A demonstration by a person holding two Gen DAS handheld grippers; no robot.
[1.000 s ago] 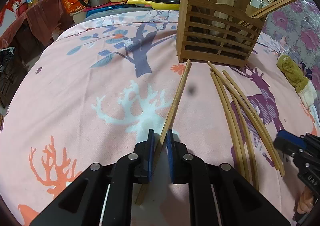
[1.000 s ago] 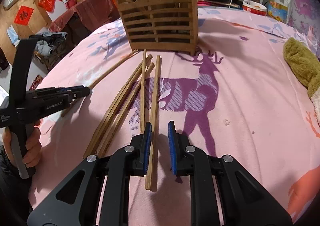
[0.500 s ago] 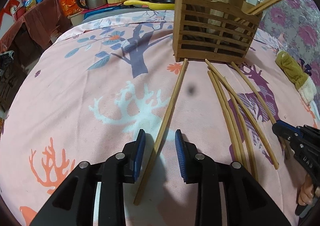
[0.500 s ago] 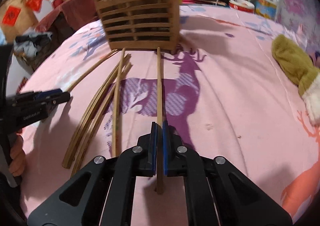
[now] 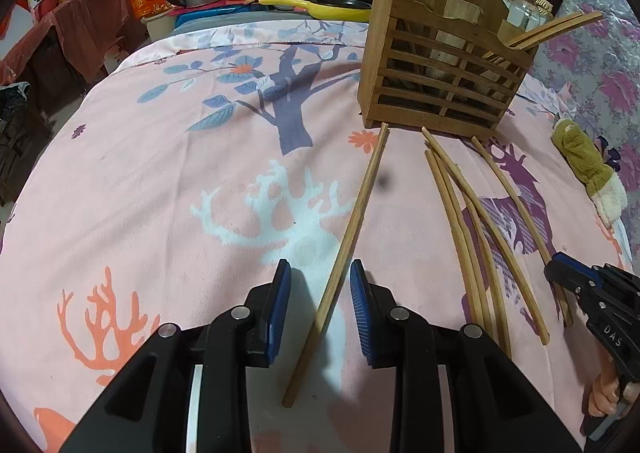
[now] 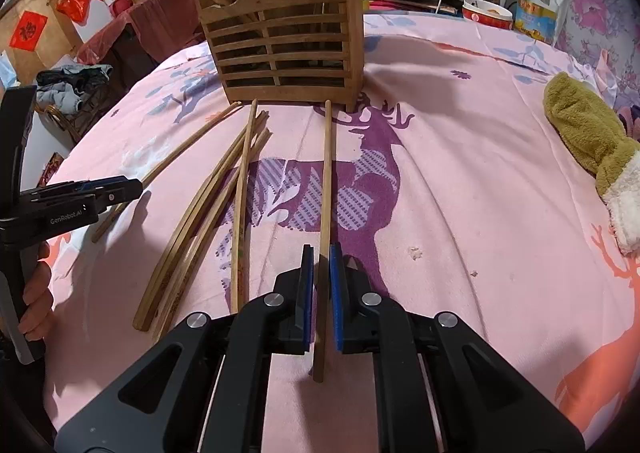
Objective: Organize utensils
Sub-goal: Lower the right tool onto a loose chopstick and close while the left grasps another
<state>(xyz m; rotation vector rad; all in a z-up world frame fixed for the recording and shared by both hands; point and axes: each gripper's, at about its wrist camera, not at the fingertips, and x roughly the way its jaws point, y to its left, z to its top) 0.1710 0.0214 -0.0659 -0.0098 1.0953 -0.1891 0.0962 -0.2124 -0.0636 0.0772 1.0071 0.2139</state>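
Pink deer-print cloth [image 5: 140, 193] is covering the whole table, with a slatted wooden holder [image 6: 286, 49] sitting at the top centre. Left gripper [image 5: 316, 301] is hovering with jaws spread apart around a lone chopstick [image 5: 344, 249], not touching it. Right gripper [image 6: 320, 289] is pinching another chopstick [image 6: 326, 181] (jaws have just eased slightly). Loose chopsticks [image 6: 208, 209] are lying fanned out at centre left.

A single chopstick [image 5: 352, 229] lies on the tablecloth [image 5: 140, 181] between the left gripper's [image 5: 316, 307] parted pads, untouched.
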